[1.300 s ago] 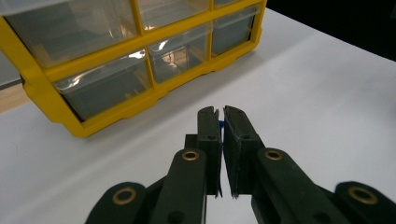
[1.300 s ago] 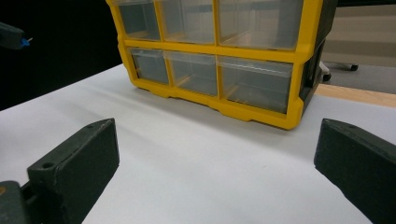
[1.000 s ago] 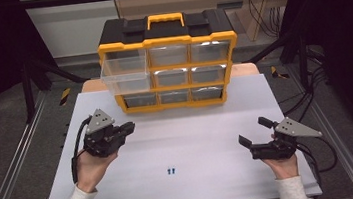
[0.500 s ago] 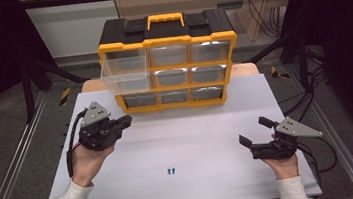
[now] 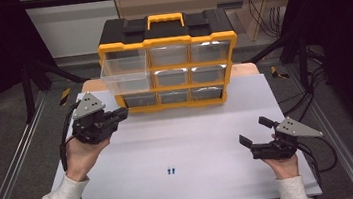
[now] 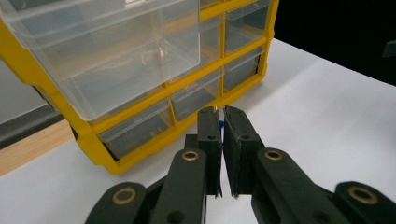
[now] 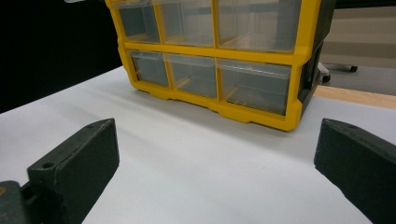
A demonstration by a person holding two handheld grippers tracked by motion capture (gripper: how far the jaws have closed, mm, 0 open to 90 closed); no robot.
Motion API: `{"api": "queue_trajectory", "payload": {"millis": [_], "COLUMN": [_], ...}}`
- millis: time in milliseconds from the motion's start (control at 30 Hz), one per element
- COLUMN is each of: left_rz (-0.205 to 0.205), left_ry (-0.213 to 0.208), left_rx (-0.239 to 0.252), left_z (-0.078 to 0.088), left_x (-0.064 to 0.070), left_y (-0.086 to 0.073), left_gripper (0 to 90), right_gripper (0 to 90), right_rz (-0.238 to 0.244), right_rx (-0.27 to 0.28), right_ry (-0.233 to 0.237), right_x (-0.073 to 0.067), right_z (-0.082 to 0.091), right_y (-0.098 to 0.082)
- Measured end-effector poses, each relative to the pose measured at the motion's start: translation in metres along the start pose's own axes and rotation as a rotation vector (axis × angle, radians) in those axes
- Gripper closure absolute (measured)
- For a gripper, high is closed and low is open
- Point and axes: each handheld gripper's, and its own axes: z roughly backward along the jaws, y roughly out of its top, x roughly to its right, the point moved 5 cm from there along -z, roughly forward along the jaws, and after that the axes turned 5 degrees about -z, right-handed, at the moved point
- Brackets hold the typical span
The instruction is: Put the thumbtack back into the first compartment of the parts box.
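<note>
Left gripper view: the left tool [image 6: 221,122] pinches a tiny blue part [image 6: 220,125], light, rigid and easily dropped, near the open drawer [image 6: 116,56] at the organizer's far left; a fingertip-end grip suits it. The right tool [image 5: 258,137] is spread.

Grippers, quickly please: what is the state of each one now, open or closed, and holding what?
Left gripper: jaws closed on a small blue part.
Right gripper: jaws open, holding nothing.
</note>
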Motion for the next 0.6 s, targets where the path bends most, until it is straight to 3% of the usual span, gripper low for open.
{"api": "queue_trajectory", "payload": {"millis": [333,600], "left_rz": [-0.028,-0.024], "left_ry": [0.016,0.02], "left_rx": [0.02,0.033], "left_z": [0.008,0.015], "left_x": [-0.005,-0.009], "left_y": [0.016,0.03], "left_gripper": [84.9,84.9], "right_gripper": [0.5,0.5], "right_rz": [0.003,0.005], "right_rx": [0.002,0.001], "right_ry": [0.001,0.001], "right_x": [0.0,0.0], "right_z": [0.0,0.0], "right_y": [0.0,0.0]}}
